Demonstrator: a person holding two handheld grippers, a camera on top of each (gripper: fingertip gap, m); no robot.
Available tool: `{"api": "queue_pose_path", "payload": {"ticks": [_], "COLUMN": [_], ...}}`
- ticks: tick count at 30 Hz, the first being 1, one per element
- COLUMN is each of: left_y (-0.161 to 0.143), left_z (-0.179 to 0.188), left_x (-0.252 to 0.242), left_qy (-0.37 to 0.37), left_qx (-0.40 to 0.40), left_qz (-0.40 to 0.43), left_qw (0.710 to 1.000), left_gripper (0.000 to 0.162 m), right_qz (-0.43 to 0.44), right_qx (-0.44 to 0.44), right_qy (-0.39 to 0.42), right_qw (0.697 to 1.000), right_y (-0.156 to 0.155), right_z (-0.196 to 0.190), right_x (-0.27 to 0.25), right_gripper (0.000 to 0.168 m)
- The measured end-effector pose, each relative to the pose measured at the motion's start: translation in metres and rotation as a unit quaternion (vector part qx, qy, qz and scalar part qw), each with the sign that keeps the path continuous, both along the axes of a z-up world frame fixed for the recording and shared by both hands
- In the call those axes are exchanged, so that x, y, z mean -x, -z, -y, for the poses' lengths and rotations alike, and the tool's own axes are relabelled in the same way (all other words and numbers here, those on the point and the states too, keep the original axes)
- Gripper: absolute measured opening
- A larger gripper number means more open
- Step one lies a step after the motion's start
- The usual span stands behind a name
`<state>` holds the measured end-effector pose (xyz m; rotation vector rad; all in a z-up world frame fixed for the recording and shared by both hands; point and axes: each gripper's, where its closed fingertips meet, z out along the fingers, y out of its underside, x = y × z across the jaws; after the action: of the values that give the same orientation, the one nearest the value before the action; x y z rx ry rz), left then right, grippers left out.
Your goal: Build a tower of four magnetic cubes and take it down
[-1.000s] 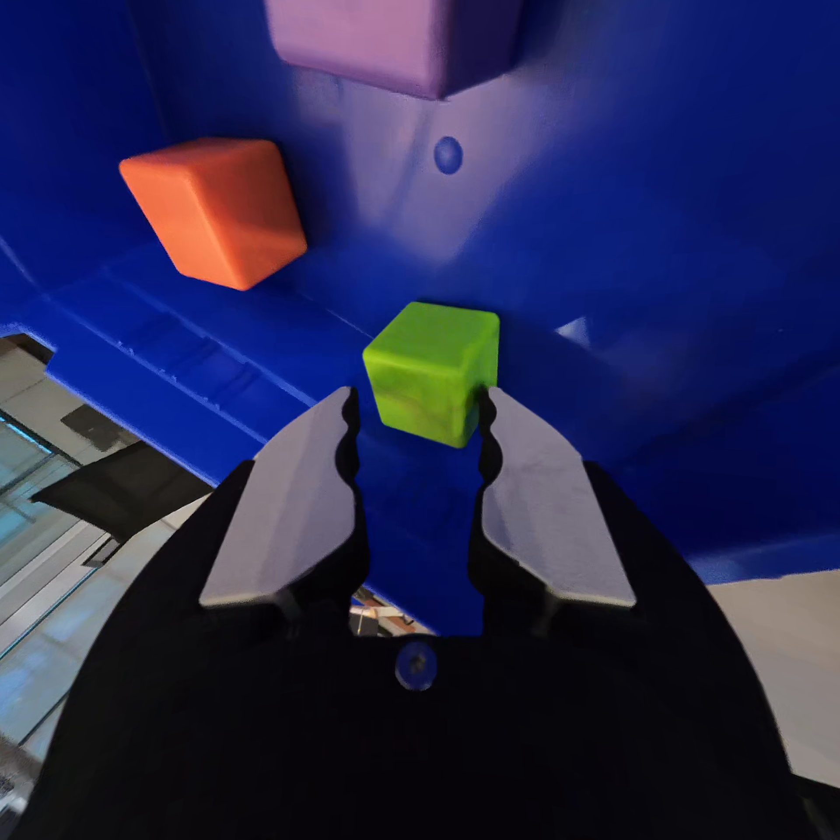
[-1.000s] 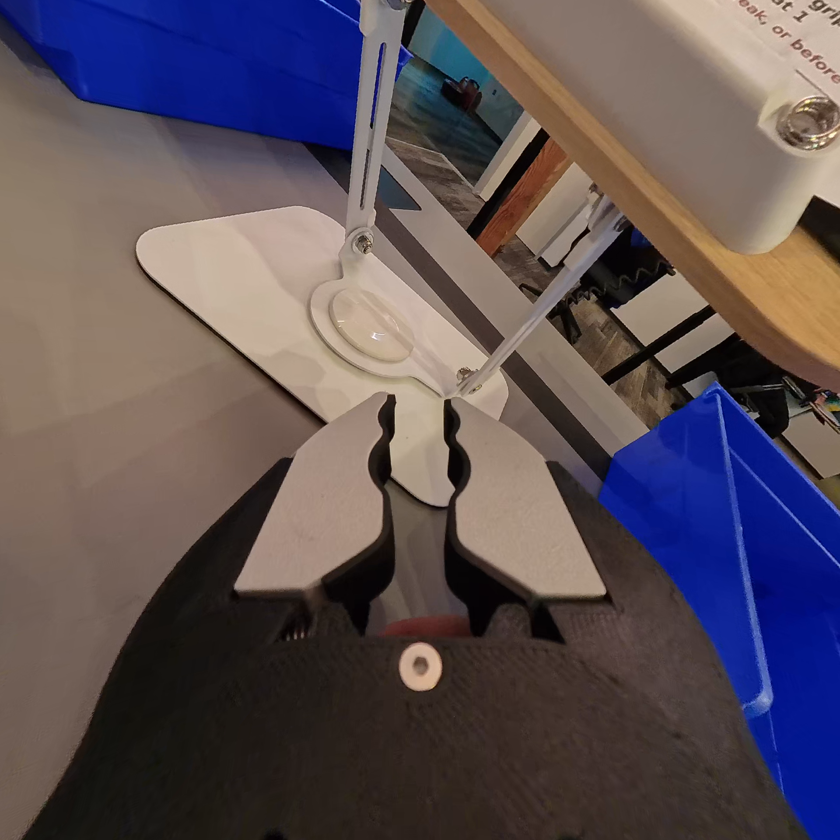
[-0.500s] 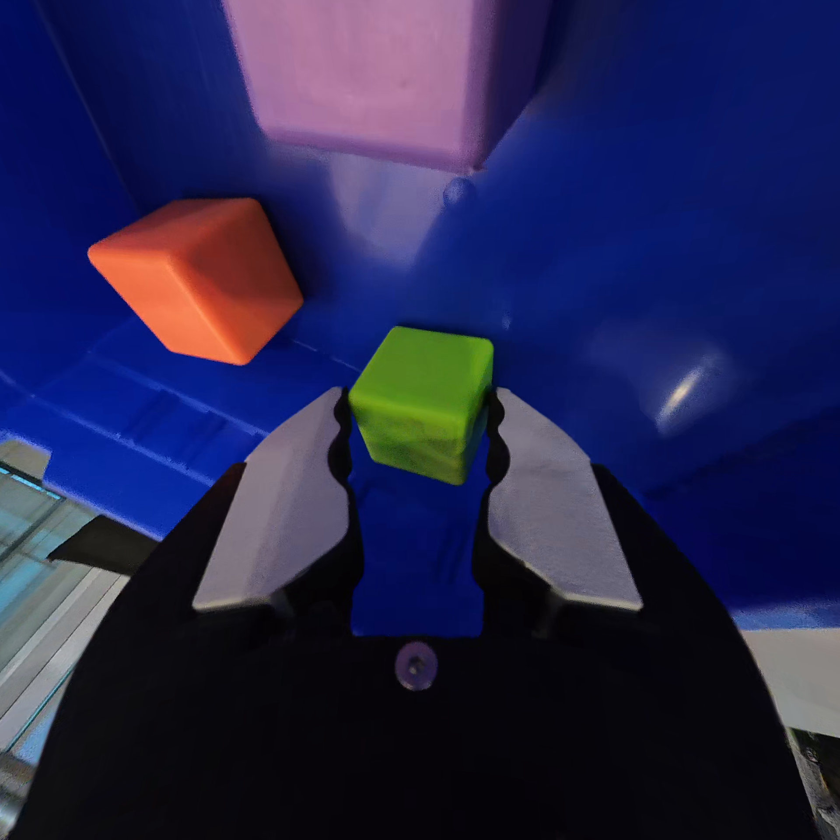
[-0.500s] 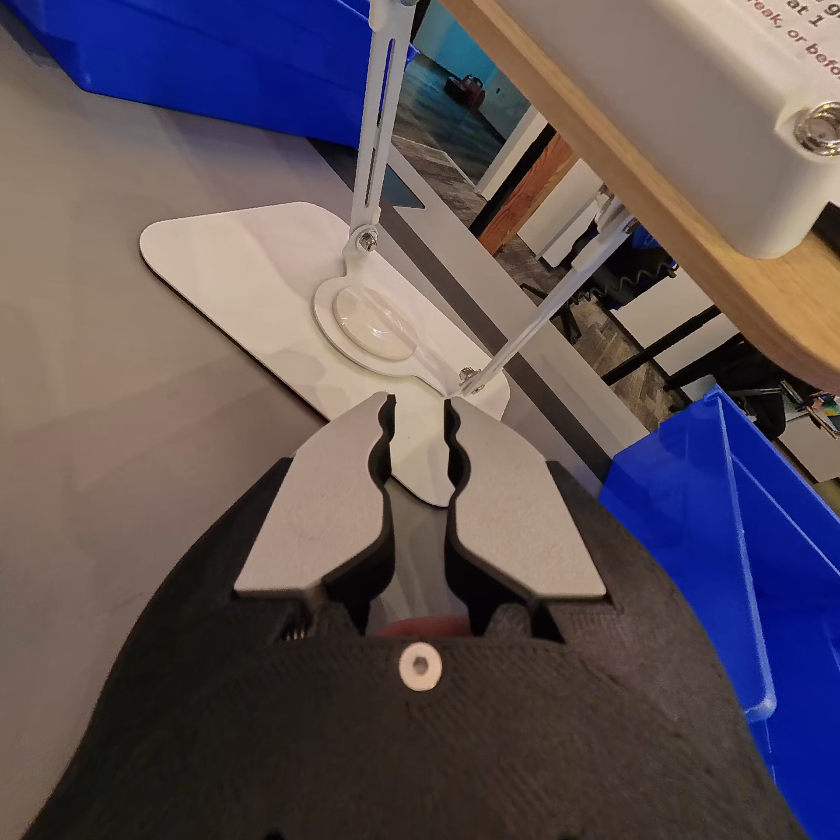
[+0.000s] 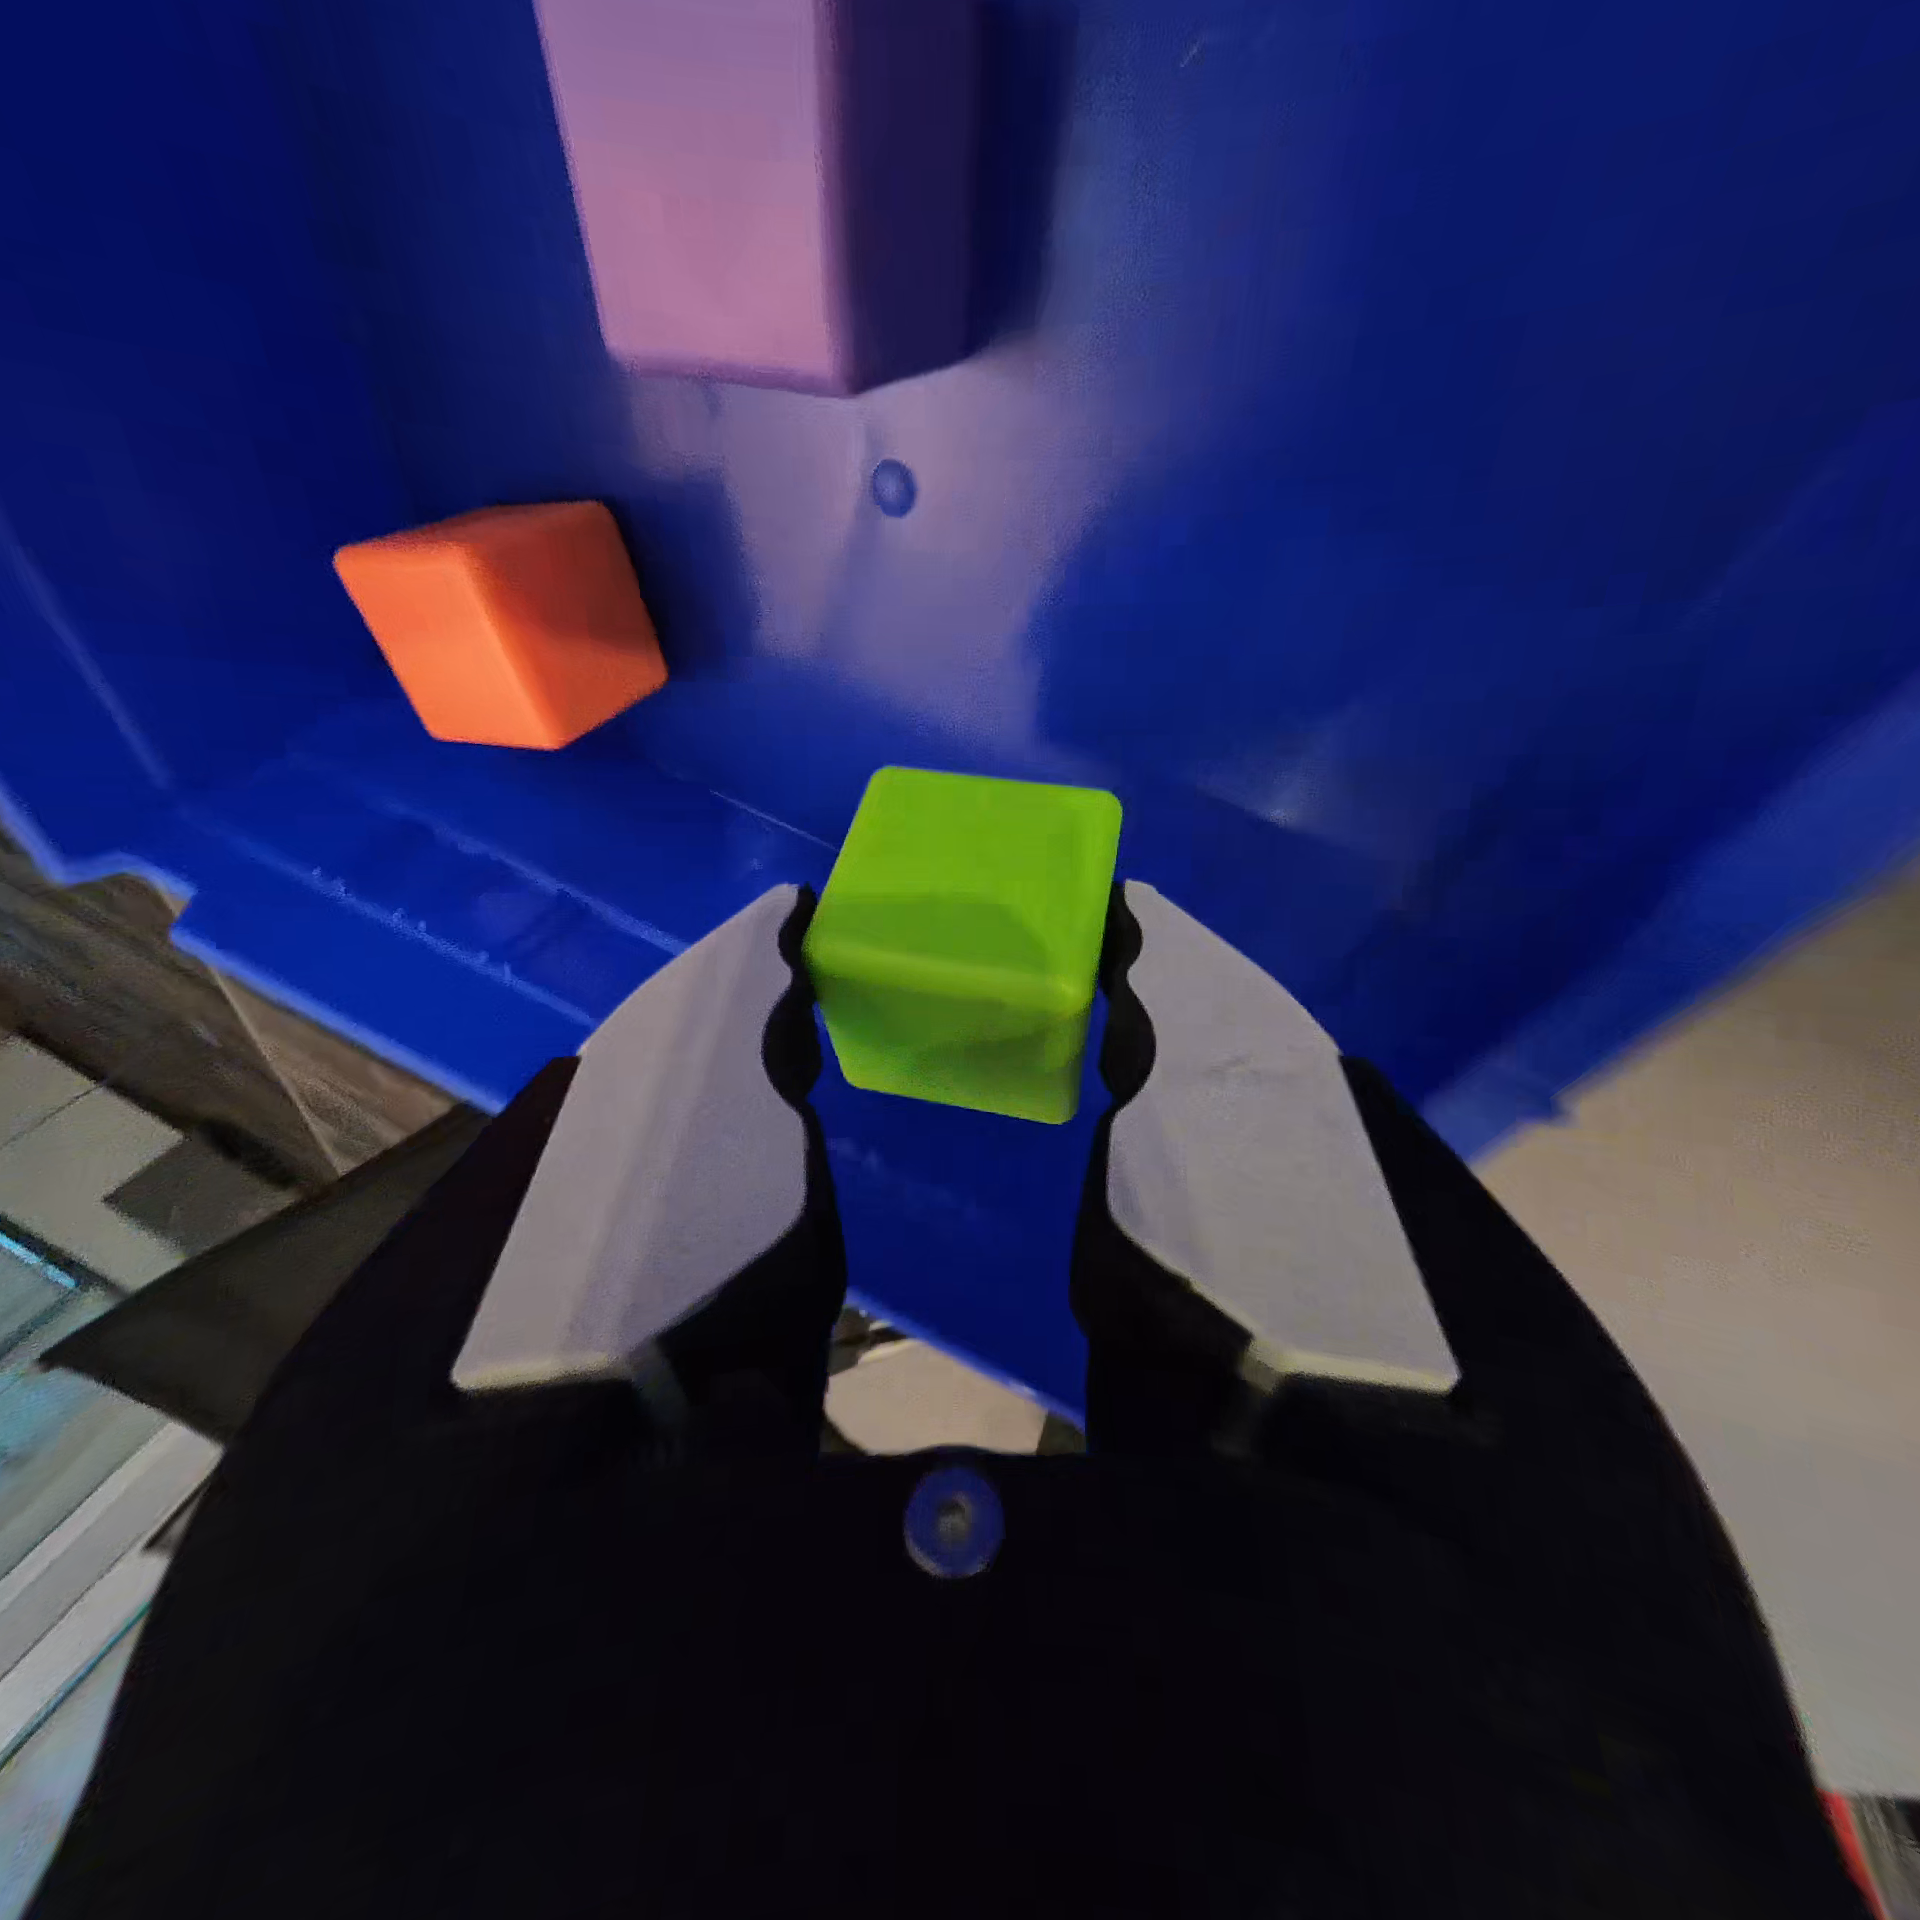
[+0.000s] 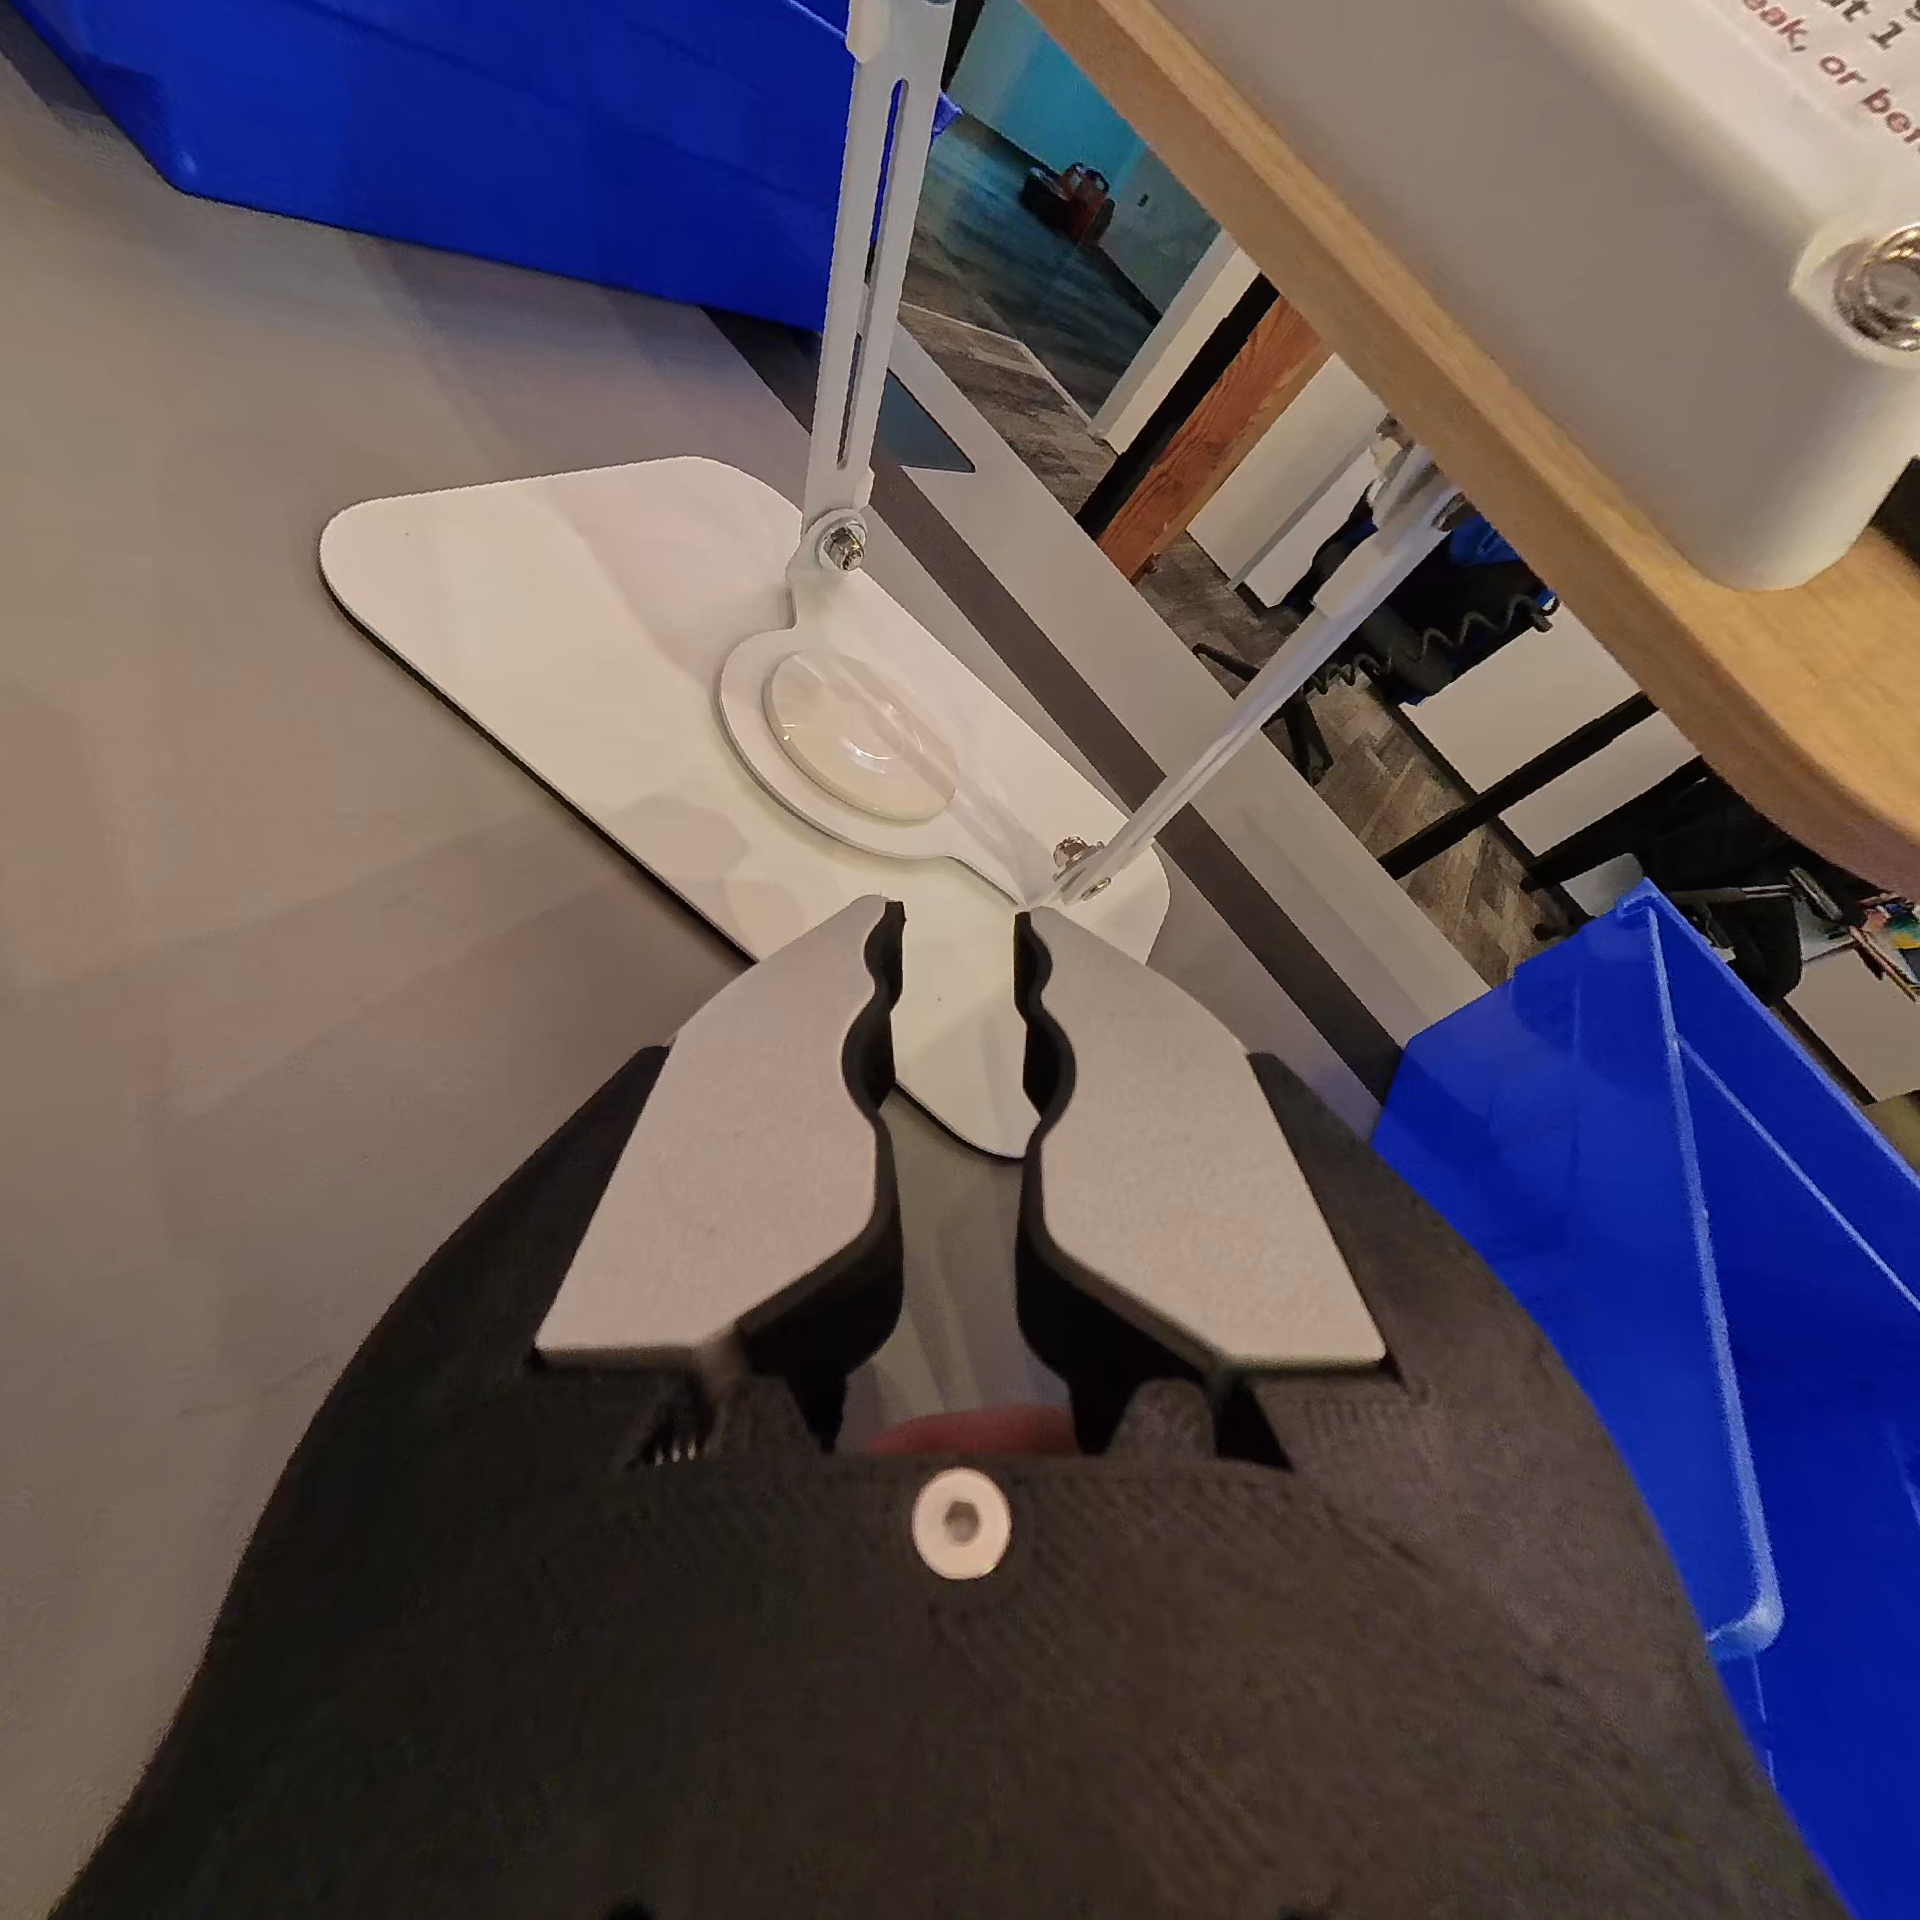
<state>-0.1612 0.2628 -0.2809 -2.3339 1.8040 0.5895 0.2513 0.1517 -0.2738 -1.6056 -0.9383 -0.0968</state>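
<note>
Where left fingers [image 5: 1210,1029] pinch, green cube [image 5: 961,940] gleams.

A grey table [image 6: 260,883] fills the left half of the right wrist view. Directly on it, at the frame's centre, lies the flat white base plate [image 6: 582,623] of a stand, with two thin white struts rising from it. A blue bin [image 6: 499,135] stands on the table at the upper left, another blue bin [image 6: 1662,1195] at the right edge. In the left wrist view, pale table surface [image 5: 1714,1299] shows at the lower right, beside a blue bin [image 5: 1455,520].
</note>
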Motion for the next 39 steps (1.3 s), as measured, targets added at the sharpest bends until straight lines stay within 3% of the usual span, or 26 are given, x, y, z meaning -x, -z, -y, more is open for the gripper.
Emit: {"api": "queue_pose_path", "payload": {"ticks": [7,13,20,25,31,39], "left_y": [-0.065,-0.078,-0.088,-0.076,-0.062,-0.03], "left_z": [0.105,0.184,0.255,0.272,0.281,0.266], "left_x": [-0.082,-0.183,-0.318,-0.362,-0.38,-0.375], "left_qy": [0.096,0.226,0.37,0.389,0.388,0.375], "left_qx": [-0.05,-0.039,-0.006,0.037,0.118,0.161], "left_qz": [0.202,0.218,0.334,0.423,0.515,0.535], "left_qw": [0.973,0.949,0.867,0.817,0.755,0.74], "left_gripper": [0.051,0.051,0.051,0.051,0.051,0.051], "right_qz": [0.001,-0.003,-0.005,-0.004,0.001,0.002], "right_qx": [-0.001,-0.001,-0.001,0.0,0.0,0.003], "right_qy": [0.0,0.001,0.0,-0.001,-0.003,-0.003], "right_qw": [1.0,1.0,1.0,1.0,1.0,1.0], "right_y": [0.0,-0.001,-0.001,-0.001,0.0,0.001], "right_z": [0.0,0.0,0.0,0.0,0.001,0.0], "right_x": [0.0,0.0,0.0,0.0,0.001,0.001], "right_gripper": [0.02,0.02,0.021,0.021,0.02,0.02]}}
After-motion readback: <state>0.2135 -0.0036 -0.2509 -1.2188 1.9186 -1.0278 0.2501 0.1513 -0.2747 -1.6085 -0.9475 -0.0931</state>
